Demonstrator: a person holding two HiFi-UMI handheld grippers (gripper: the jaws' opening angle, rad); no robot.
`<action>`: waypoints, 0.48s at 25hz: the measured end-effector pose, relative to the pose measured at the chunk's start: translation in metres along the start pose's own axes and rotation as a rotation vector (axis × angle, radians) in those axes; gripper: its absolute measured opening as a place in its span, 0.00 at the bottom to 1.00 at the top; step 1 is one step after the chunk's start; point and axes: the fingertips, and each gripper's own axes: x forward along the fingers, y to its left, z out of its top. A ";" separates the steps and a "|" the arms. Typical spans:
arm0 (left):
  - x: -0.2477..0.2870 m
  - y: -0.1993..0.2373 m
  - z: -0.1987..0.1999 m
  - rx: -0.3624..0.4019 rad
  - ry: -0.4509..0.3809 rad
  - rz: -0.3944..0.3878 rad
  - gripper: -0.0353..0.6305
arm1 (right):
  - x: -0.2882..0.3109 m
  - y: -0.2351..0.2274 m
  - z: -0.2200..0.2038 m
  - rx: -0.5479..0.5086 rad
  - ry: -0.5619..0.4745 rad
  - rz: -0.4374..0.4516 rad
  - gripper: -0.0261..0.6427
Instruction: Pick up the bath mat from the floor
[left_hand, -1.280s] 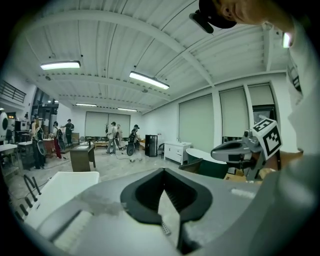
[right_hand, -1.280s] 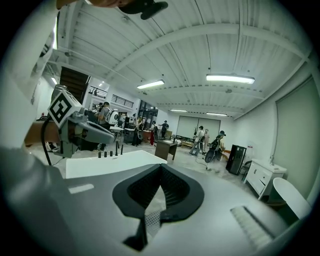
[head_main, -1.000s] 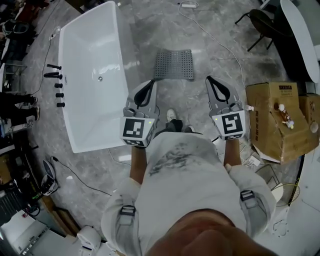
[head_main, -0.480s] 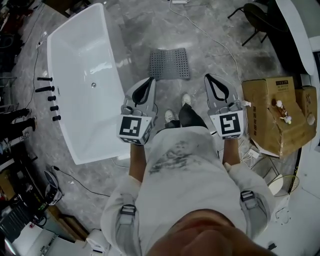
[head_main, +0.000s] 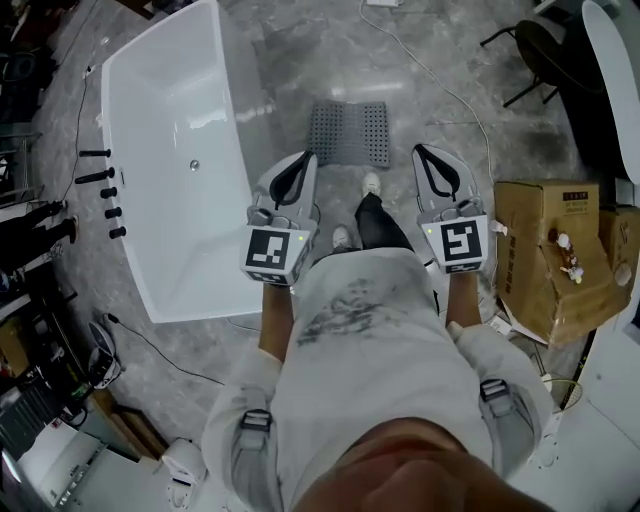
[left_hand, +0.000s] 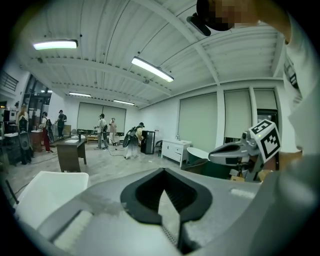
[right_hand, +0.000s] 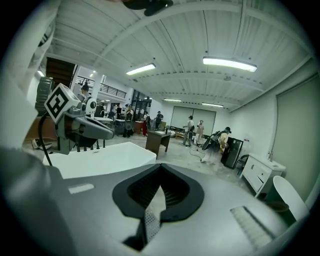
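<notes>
Holding left gripper (head_main: 308, 158) and right gripper (head_main: 421, 152) out front in head view, side by side, well apart, marker cubes (head_main: 274, 256) toward the body. Both tilted slightly down, tips forward.

Per left gripper view: jaws (left_hand: 162, 170) together at the tips, nothing between them. Same in right gripper view: jaws (right_hand: 161, 165) closed, empty. Each gripper visible from the other's camera, off to the side, touching nothing.

Mat (head_main: 348, 134) flat on floor (head_main: 300, 60): grey, perforated, roughly rectangular. Ahead of both grippers, between their lines, closer in frame to the left tip, touching neither. Just right of tub (head_main: 150, 230), beside its long right side toward the far end, with a strip of bare floor between. Forward shoe (head_main: 371, 185) near the mat's near edge but apart from it; other shoe (head_main: 342, 237) further back, between the grippers.

Rest of scene:
- White tub lying diagonally at left, drain (head_main: 194, 165) showing in its bottom.
- Row of black fittings (head_main: 103, 192) along the tub's left side.
- White cable (head_main: 440, 88) snaking over floor right of mat, not touching it.
- Cardboard box (head_main: 545, 250) at right, near right gripper, small items on top, too small to identify.
- Dark chair (head_main: 530, 45) toward top right corner.

Looking out from gripper views: large hall, strip lights overhead, people (left_hand: 104, 131) standing far back, desk (left_hand: 70, 152) between them and the tub.
</notes>
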 end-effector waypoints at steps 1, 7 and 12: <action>0.008 0.004 0.002 0.002 0.003 0.010 0.06 | 0.008 -0.006 0.002 -0.003 -0.001 0.011 0.04; 0.059 0.022 0.011 -0.023 0.027 0.058 0.06 | 0.048 -0.049 -0.002 0.004 0.012 0.065 0.04; 0.094 0.034 0.004 -0.072 0.050 0.081 0.06 | 0.076 -0.075 -0.023 -0.018 0.053 0.094 0.04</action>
